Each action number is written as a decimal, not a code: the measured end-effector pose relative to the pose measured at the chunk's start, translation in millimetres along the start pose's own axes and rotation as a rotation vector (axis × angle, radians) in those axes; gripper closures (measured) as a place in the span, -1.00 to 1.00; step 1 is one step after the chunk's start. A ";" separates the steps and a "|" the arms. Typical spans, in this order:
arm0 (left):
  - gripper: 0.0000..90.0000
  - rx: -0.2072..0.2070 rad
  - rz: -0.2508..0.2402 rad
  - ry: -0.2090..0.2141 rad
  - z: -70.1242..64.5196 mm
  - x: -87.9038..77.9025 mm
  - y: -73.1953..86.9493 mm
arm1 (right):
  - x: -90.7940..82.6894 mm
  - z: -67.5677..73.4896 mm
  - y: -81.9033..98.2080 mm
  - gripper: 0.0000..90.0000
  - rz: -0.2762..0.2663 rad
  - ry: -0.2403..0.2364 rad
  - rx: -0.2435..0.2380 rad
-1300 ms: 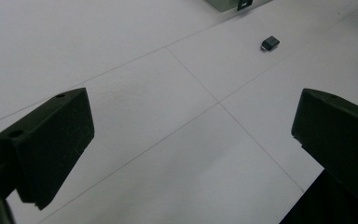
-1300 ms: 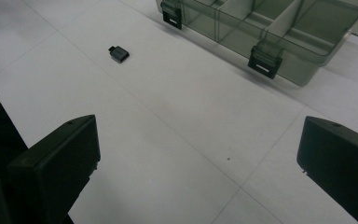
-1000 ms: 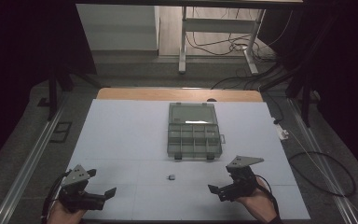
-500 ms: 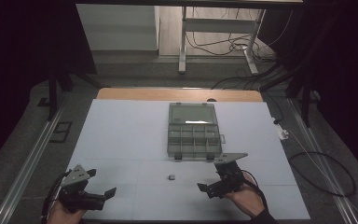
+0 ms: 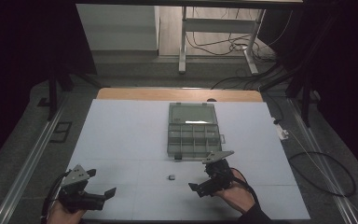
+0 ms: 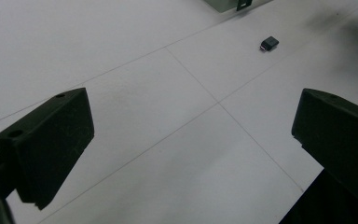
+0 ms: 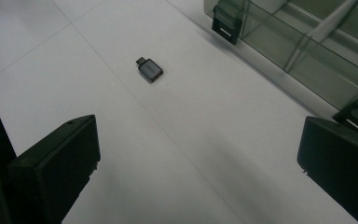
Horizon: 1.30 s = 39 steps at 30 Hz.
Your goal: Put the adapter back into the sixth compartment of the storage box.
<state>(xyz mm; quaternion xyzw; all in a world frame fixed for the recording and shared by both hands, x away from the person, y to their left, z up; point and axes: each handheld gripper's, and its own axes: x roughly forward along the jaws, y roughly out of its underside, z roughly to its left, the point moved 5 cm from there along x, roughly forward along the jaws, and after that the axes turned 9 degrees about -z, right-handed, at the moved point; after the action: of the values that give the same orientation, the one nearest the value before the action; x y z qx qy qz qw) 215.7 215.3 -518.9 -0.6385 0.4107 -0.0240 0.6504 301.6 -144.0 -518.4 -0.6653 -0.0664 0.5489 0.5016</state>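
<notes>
A small dark grey adapter (image 5: pixel 171 177) lies on the white table in front of an open clear compartment box (image 5: pixel 193 136). My right gripper (image 5: pixel 200 185) is open, low over the table just right of the adapter and pointing left toward it. In the right gripper view the adapter (image 7: pixel 149 69) lies ahead of the wide-apart jaws, with the box (image 7: pixel 307 46) at the upper right. My left gripper (image 5: pixel 103 194) rests open near the front left edge. In the left gripper view the adapter (image 6: pixel 270 44) lies far ahead at the upper right.
The white table (image 5: pixel 121 135) has a wooden strip along its far edge. Cables (image 5: pixel 326 172) lie on the floor to the right, and a metal rail (image 5: pixel 28 163) runs along the left side. A desk frame (image 5: pixel 184 37) stands behind.
My right gripper has moved left and slightly forward toward the adapter, staying open. The left gripper has stayed put.
</notes>
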 end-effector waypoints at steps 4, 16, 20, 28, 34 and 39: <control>-1.00 0.000 0.000 0.000 -0.1 0.0 0.0 | 5.2 1.9 -3.5 -1.00 0.011 -0.002 -0.010; -1.00 -0.002 -0.001 0.002 0.3 -0.2 0.0 | 25.6 7.6 -10.6 -1.00 0.036 -0.012 -0.032; -1.00 -0.002 -0.002 0.002 0.3 -0.2 0.0 | 32.9 9.9 -12.9 -1.00 0.051 -0.009 -0.051; -1.00 -0.003 -0.004 0.004 0.3 -0.4 0.1 | 52.3 17.1 -19.2 -1.00 0.079 -0.024 -0.082; -1.00 -0.006 -0.008 0.008 0.6 -0.8 0.1 | 64.9 19.9 -22.7 -1.00 0.102 -0.025 -0.090; -1.00 -0.007 -0.010 0.010 0.7 -1.0 0.1 | 74.6 22.8 -24.1 -1.00 0.115 -0.032 -0.097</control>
<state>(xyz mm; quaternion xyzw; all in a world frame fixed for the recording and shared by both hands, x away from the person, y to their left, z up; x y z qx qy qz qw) 215.3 216.4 -518.5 -0.6426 0.4108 -0.0291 0.6461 323.5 -71.0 -547.6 -0.6829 -0.0626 0.5833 0.4353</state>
